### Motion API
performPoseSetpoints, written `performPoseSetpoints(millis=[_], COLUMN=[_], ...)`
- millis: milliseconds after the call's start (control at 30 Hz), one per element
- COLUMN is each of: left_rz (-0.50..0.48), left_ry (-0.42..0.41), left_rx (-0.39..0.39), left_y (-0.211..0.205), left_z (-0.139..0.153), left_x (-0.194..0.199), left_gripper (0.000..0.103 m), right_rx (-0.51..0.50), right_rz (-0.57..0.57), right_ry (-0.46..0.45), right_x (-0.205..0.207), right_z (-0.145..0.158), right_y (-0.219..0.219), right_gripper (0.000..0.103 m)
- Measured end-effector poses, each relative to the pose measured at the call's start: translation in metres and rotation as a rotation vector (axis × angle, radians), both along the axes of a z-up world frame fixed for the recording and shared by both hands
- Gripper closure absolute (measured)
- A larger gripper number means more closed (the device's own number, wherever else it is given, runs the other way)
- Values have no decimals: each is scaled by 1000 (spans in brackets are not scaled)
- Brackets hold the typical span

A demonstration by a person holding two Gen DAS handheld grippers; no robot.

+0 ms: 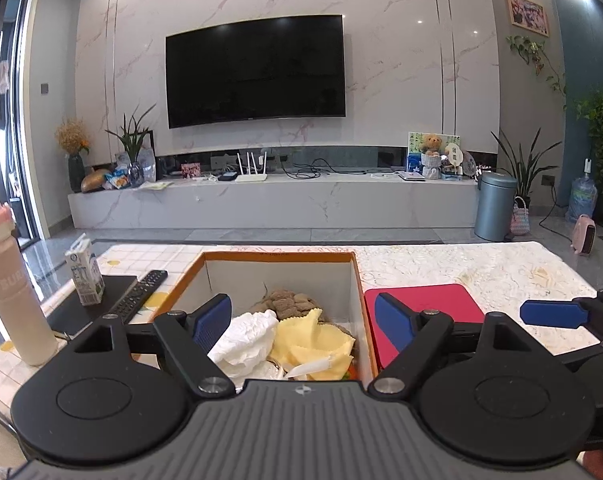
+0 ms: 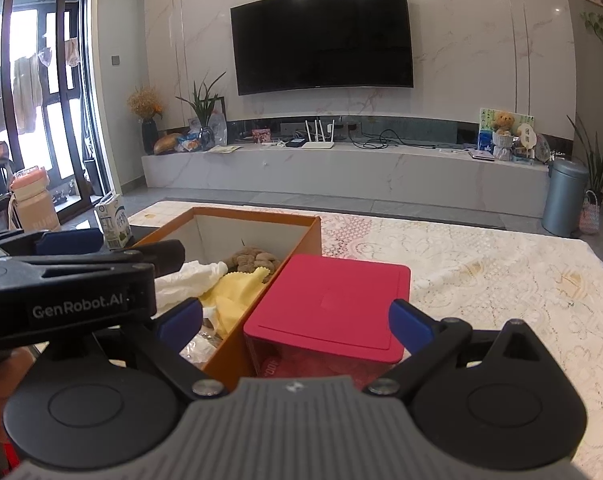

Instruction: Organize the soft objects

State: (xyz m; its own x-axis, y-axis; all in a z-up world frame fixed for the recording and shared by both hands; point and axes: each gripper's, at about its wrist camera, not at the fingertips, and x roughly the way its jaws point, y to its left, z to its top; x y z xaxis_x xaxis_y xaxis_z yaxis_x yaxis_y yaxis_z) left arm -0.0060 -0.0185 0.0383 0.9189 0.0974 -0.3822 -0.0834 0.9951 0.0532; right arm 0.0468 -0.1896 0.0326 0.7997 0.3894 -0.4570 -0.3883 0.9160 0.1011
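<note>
Orange box [image 1: 359, 280] on bench: holds white cloth [image 1: 245, 338], yellow cloth [image 1: 313, 338], brown plush [image 1: 287, 302]. Left gripper [image 1: 303, 320], right gripper [image 2: 295, 320]: jaws apart, empty. Risk: loosely heaped cloths snagging together when lifted.

"GenRobot.AI" on the left gripper [image 2: 101, 252] body, partial "BUB" on the pink bottle [image 1: 11, 292]
</note>
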Motion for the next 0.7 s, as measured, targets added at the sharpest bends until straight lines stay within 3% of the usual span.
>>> performPoseSetpoints(millis=[700], left_rz=[9], left_ry=[2], left_rx=[-16], left_y=[6], left_z=[0], left_x=[1], left_gripper=[8], right_rx=[-5], right_rz=[-4], right_ry=[-16], right_x=[-3], right_z=[0], right_y=[3], right_gripper=[5])
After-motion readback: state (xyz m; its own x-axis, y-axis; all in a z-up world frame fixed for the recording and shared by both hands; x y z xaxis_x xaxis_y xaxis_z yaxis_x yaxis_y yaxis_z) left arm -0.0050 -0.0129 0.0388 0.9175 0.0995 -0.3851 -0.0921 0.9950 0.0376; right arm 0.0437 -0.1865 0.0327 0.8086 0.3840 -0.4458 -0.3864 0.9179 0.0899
